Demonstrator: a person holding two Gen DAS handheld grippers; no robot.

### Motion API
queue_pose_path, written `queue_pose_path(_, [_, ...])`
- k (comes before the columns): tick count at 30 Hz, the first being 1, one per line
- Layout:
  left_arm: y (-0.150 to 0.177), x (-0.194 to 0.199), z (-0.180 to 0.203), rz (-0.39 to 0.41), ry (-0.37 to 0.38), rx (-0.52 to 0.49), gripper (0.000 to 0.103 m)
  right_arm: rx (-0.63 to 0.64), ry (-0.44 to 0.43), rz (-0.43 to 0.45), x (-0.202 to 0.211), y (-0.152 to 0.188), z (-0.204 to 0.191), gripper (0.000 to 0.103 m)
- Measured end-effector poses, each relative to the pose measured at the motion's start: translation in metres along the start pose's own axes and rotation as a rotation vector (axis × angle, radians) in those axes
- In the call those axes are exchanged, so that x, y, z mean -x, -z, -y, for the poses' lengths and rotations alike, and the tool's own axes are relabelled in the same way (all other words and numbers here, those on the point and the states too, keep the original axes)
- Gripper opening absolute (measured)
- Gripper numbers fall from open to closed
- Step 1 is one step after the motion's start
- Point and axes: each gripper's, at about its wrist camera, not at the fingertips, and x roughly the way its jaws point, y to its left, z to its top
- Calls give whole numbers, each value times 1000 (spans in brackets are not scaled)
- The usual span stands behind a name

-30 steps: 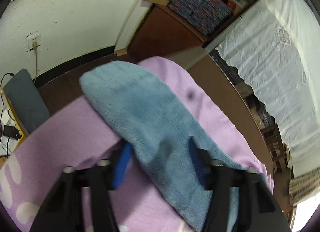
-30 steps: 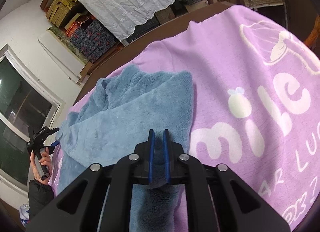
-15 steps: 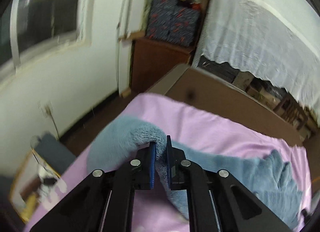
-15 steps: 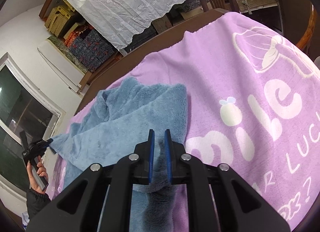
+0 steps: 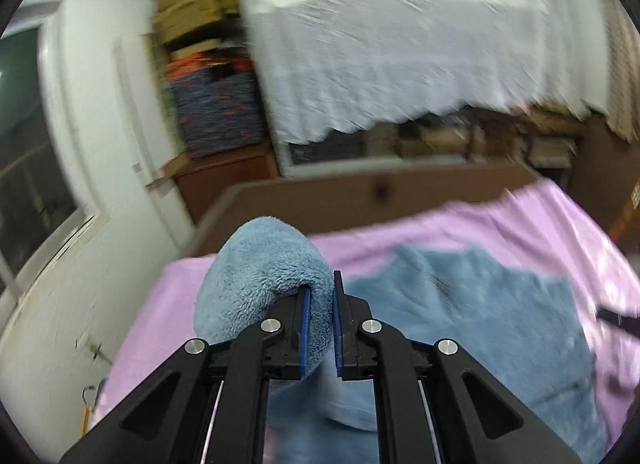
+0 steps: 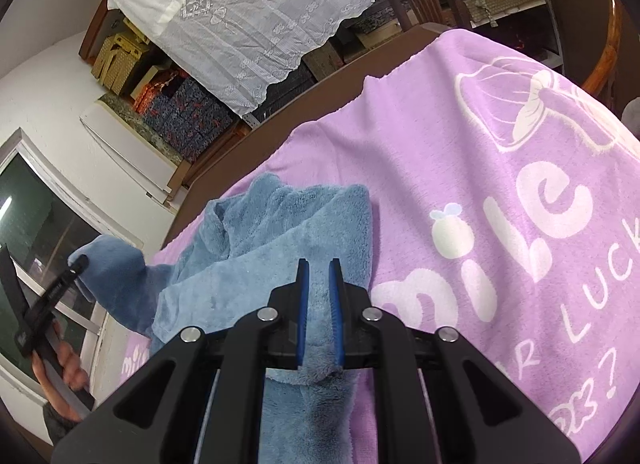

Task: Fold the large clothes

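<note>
The fluffy blue top (image 6: 280, 248) lies on the purple blanket (image 6: 460, 191). The left gripper (image 5: 319, 320) pinches a raised sleeve. The right gripper (image 6: 319, 316) pinches the near edge. It looks soft, floppy and light, so holding edges is best.

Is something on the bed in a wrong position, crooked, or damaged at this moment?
No damage or spill shows. The blue fleece garment lies bunched and uneven on the purple blanket, its far edge rumpled. The left gripper holds one end lifted in a loop; the right gripper pinches another part. That suits mid-fold.
</note>
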Motion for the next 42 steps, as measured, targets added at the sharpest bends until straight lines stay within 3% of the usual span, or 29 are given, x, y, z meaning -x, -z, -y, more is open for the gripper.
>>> queue_pose_path(3, [29,-24,58,-76,46,-130,12,-5,-5,-1,1,-1,1,13])
queue_pose_path(5, [49,-41,83,-126,55,-203,13,-9,-7,-4,2,-1,2,15])
queue_pose_path(8, [72,-56,103,-164,41,-291,23,-20,-5,-14,0,-1,4,17])
queue_pose_path(9, [74,-54,103,-153,30,-308,29,-25,-6,-17,0,-2,6,17])
queue_pose_path(10, [72,-49,99,-141,30,-312,43,-28,-8,-19,-1,-2,6,17])
queue_pose_path(13, [67,-34,76,-113,61,-264,71,-28,-10,-21,-2,-1,6,17])
queue_pose_path(18, [58,-2,22,-37,31,-185,88,20,-11,-11,-2,0,-3,17])
queue_pose_path(23, [48,-7,-45,-38,-69,-44,89,138,-26,10,0,8,-27,17])
queue_pose_path(27, [40,-45,-92,-113,-117,90,89,255,-45,-12,-6,23,-68,23])
queue_pose_path(29, [42,-64,-106,-166,-104,134,89,340,-57,-45,-14,35,-100,25])
queue_pose_path(34, [75,-115,-113,-337,-92,114,92,593,-33,-89,-40,63,-183,25])
queue_pose_path(38, [71,-110,-118,-315,-78,103,92,745,11,-84,-59,77,-230,31])
queue_pose_path(42, [71,-109,-133,-343,-49,162,92,865,59,-107,-89,97,-261,33])
